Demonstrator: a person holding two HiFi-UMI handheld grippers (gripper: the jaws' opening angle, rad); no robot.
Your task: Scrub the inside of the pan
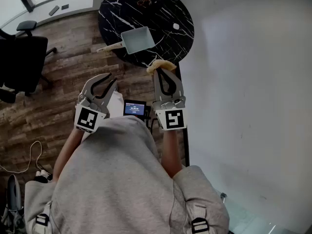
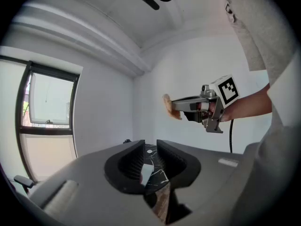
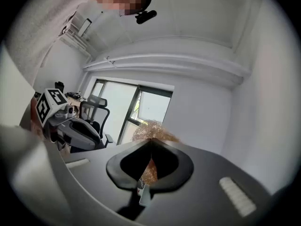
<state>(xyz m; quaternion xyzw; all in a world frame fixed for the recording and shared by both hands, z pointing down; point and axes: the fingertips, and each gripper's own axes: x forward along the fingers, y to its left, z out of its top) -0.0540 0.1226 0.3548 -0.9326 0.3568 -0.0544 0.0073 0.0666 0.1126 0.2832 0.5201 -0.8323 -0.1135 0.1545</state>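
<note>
Nearly level, left claw gapes — right claw pinches the scourer.

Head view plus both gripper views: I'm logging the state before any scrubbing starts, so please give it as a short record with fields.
pan: square, pale, on the round black table, handle toward picture left
left gripper: jaws apart, nothing between them
right gripper: jaws closed on a coppery wire scrubber
scrubber to pan: apart, no contact
left gripper to pan: apart, no contact
task stage: scrubbing not yet begun
</note>
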